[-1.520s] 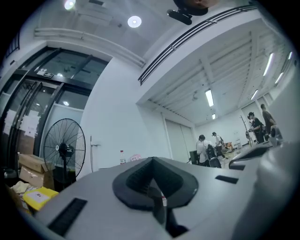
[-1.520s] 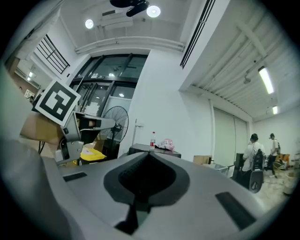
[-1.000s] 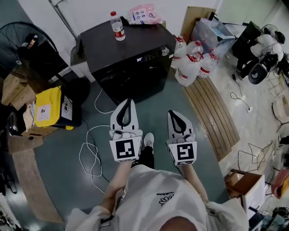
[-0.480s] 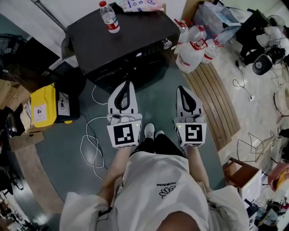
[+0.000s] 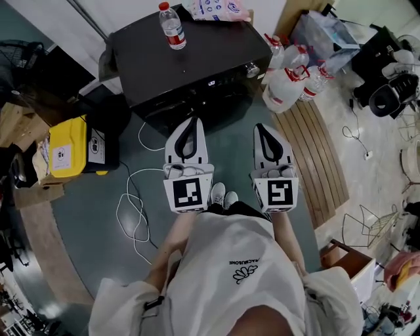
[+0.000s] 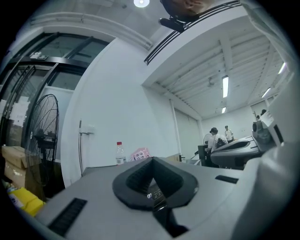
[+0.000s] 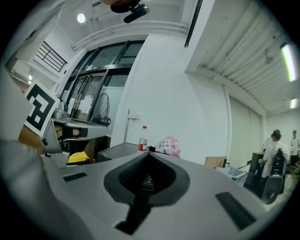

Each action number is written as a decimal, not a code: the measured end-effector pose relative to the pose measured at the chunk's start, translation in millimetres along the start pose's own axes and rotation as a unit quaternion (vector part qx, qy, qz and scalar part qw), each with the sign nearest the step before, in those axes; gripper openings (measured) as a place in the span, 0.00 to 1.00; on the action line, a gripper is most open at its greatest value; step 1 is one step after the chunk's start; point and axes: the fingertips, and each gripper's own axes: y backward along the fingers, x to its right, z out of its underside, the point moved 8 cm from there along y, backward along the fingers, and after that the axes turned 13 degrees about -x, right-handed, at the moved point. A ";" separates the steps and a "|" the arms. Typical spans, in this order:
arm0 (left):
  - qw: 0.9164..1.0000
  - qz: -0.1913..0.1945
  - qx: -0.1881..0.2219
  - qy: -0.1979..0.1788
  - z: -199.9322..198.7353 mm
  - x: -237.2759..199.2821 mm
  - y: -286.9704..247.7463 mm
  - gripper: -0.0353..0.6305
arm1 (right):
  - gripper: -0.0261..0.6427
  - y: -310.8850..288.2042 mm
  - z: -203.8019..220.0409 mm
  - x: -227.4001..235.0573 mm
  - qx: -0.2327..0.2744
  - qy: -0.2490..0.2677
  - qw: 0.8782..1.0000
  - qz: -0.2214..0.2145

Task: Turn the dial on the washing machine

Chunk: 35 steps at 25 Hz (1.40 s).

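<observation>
My left gripper (image 5: 192, 122) is shut tight, tips pressed together with nothing between them. My right gripper (image 5: 262, 127) is the same, its jaws closed on nothing. I hold the two side by side, both pointing at the washer (image 5: 164, 62), near its front but not touching it.

The washer is black. Its dial (image 5: 252, 69), a silver knob, sits at the right end of the washer's front panel, nearer my right gripper than my left, and neither touches it. A small lit display (image 5: 211, 83) shows on the panel left of the dial.

On the washer's top a bottle (image 5: 172, 25) with a red cap stands upright toward the back. A pink packet (image 5: 213, 9) lies at the back edge, to the bottle's right.

Right of the washer, jugs (image 5: 289, 82) with red caps crowd together on the floor, and wooden slats (image 5: 315, 151) lie in front of them. Left of the washer stands a yellow box (image 5: 69, 147). A white cable (image 5: 134, 207) loops over the floor in front of the washer, to the left of my left gripper.
</observation>
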 end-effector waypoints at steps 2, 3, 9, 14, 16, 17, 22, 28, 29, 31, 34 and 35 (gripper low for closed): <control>1.000 -0.007 0.002 -0.001 -0.5 -2.9 -1.7 0.05 | 0.05 -3.3 -2.0 -1.7 0.002 0.005 1.000 -0.002; 1.000 -0.010 0.004 -0.003 -0.3 -4.6 -2.3 0.05 | 0.05 -5.1 -3.0 -3.0 0.003 0.007 1.000 -0.002; 1.000 -0.024 0.005 0.002 5.6 -12.5 -8.7 0.05 | 0.05 -14.5 -10.2 -7.8 0.005 0.008 1.000 -0.009; 0.999 -0.044 0.001 0.015 6.5 2.4 -18.6 0.05 | 0.05 -19.0 -9.5 16.3 0.009 0.024 0.999 -0.019; 0.998 -0.055 0.000 0.022 3.8 11.0 -28.2 0.05 | 0.05 -27.4 -8.7 33.0 0.015 0.040 0.999 -0.024; 0.998 -0.061 -0.001 0.027 2.8 16.0 -33.7 0.05 | 0.05 -30.7 -8.3 43.0 0.021 0.043 0.999 -0.026; 0.994 -0.102 -0.008 0.035 2.6 57.4 -71.2 0.05 | 0.05 -43.6 4.9 124.2 0.036 0.053 0.998 -0.029; 0.983 -0.170 -0.022 0.065 -13.7 123.9 -105.5 0.05 | 0.05 -62.6 15.2 219.5 0.067 0.056 0.993 -0.074; 0.981 -0.181 -0.021 0.066 -18.8 135.8 -108.2 0.05 | 0.05 -64.9 15.1 230.6 0.069 0.056 0.992 -0.089; 0.977 -0.200 -0.017 0.065 -30.0 155.0 -116.9 0.05 | 0.05 -72.4 14.4 249.3 0.074 0.080 0.987 -0.114; 0.972 -0.229 -0.005 0.059 -42.7 180.6 -128.9 0.05 | 0.05 -83.9 13.2 264.4 0.096 0.089 0.980 -0.148; 0.970 -0.238 -0.002 0.055 -45.8 190.4 -130.3 0.05 | 0.05 -84.5 13.4 266.6 0.106 0.079 0.978 -0.159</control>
